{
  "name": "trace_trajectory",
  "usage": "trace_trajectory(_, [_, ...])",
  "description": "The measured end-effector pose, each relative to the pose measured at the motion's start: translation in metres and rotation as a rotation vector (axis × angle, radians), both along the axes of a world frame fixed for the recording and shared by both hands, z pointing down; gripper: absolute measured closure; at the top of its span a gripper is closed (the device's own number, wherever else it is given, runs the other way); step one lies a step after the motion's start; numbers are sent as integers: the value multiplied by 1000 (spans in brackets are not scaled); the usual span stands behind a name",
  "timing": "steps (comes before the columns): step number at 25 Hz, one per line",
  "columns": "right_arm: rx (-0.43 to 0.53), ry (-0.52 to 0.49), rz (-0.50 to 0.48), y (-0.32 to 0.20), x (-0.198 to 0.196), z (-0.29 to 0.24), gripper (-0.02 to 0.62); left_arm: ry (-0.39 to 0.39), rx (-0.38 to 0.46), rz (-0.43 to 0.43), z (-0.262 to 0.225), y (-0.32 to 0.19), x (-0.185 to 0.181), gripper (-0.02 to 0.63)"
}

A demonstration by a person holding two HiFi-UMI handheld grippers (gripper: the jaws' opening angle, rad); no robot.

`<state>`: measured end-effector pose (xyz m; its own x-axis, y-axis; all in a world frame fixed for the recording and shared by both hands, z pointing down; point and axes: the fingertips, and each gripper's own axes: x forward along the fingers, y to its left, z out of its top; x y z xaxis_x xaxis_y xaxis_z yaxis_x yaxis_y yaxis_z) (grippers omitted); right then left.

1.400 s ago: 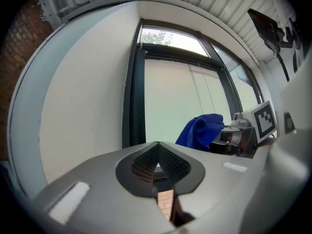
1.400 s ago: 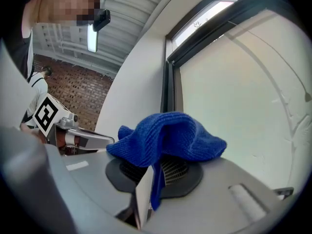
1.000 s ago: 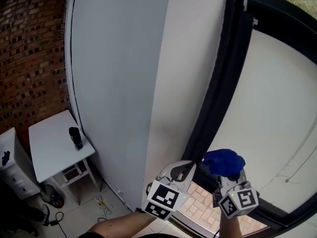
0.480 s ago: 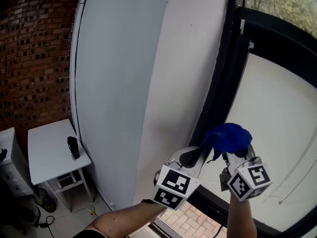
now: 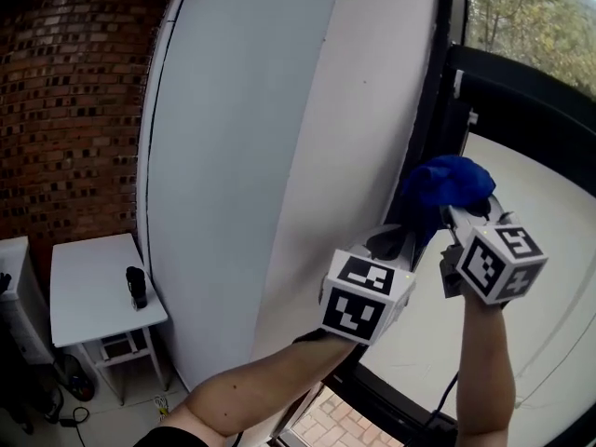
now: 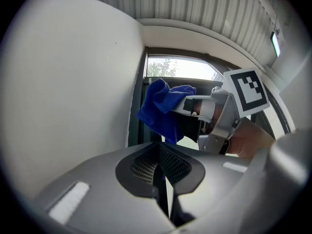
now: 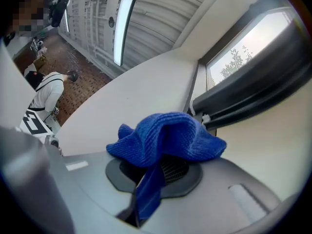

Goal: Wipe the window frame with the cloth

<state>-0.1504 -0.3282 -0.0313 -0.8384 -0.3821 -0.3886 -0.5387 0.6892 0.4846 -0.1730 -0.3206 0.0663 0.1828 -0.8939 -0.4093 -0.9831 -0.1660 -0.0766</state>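
A white wall (image 5: 279,138) curves up beside a dark window frame (image 5: 436,110). There is brick (image 5: 74,110) at the far left and there are trees (image 5: 531,17) beyond the glass.

The right gripper (image 5: 454,214) is clenched on a blue cloth (image 5: 447,186). In the right gripper view a strip of the cloth (image 7: 165,135) runs down between the closed jaws, and the rest bunches over the tips. The left gripper (image 5: 399,242) is pressed shut with nothing in it. It sits just beside the right one, a little lower and on the wall side, with its tips near the cloth's hanging edge.

The cloth is held up at the frame's upright, where the frame meets the wall. No view settles whether it touches the frame. Above and to the right of the cloth, the frame's crossbar (image 5: 521,82) slants away.

Further out, a small white table (image 5: 84,296) stands at the foot of the wall, carrying a dark object (image 5: 137,287) near its wall-side edge. The right gripper view also shows a ceiling light (image 7: 122,28) and a person (image 7: 44,94) in a white top in the background.
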Motion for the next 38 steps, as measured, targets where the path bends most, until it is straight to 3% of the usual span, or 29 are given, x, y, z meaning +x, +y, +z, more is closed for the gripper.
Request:
trace_trajectory(3, [19, -19, 44, -3, -6, -38, 534, 17, 25, -1, -33, -1, -6, 614])
trace_trajectory(10, [68, -94, 57, 2, -11, -96, 534, -44, 45, -31, -62, 3, -3, 614])
trace_trajectory(17, [121, -109, 201, -26, -18, -141, 534, -57, 25, -55, -77, -15, -9, 614])
trace_trajectory(24, [120, -150, 248, -38, -21, -163, 534, -72, 52, -63, -76, -16, -12, 614])
trace_trajectory(34, [175, -124, 347, -36, -24, -166, 537, -77, 61, -59, -68, -16, -15, 614])
trace_trajectory(38, [201, -112, 372, -29, -12, -167, 537, -118, 93, -97, -65, -12, -14, 614])
